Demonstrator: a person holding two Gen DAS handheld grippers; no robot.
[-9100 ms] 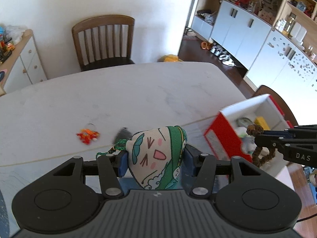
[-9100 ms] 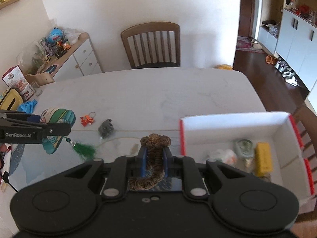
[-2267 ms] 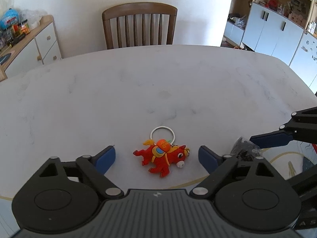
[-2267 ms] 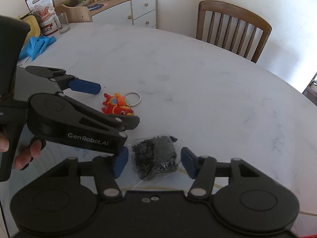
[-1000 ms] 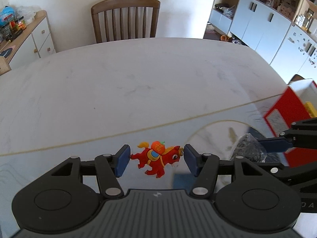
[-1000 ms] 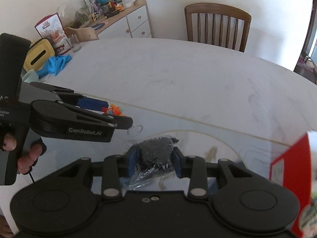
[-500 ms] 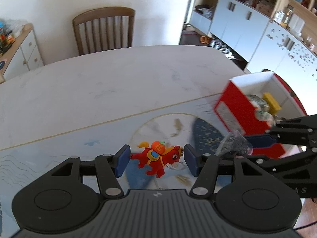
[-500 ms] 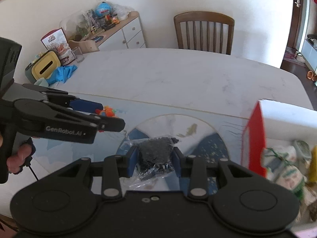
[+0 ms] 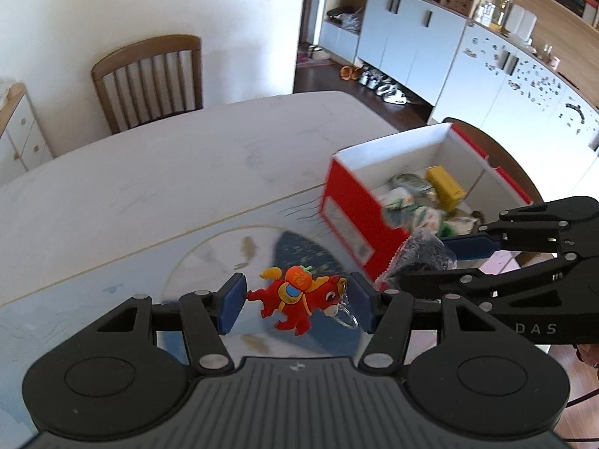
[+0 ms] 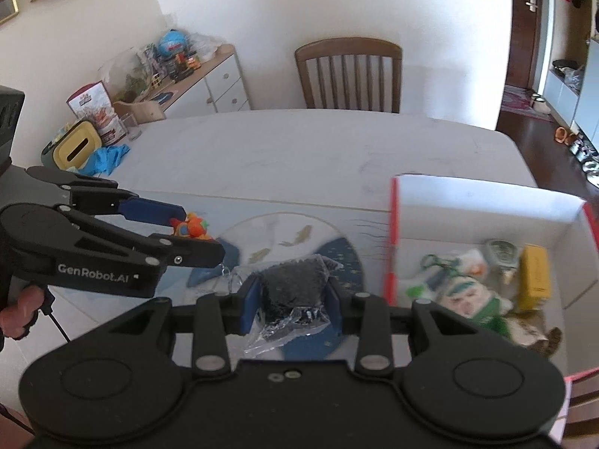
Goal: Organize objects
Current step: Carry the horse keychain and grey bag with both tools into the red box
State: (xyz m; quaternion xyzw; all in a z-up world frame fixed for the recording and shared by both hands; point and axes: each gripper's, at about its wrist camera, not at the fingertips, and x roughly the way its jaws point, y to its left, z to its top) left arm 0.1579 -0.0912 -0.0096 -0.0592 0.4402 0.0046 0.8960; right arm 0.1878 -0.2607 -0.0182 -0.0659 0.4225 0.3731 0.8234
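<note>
Horse keychain, red with an orange ornament on its back, was pinched lengthwise between the blue fingers of the left gripper, held in the air above the worktop; its metal ring hung by the horse's head, next to the right-side pad. Seen from the right wrist camera, the left gripper reached in from the left with the keychain showing between its tips.

The right gripper was closed on a small clear bag of dark granules, the crumpled plastic end of the bag trailing down below the pads. In the left wrist view the same bag sat between the right gripper's fingers, just in front of the near corner of the box.

An open box, red outside and white inside, stood on the right part of the worktop. Inside it lay a plush pouch with a cartoon face and green trim, a yellow block, a round greenish item and a brown knotted piece at the near edge. Both grippers were to the left of the box, over a blue-and-white printed mat with fish.

A wooden chair stood at the far side of the worktop, and a yellow container and a blue cloth lay at its far left corner.
</note>
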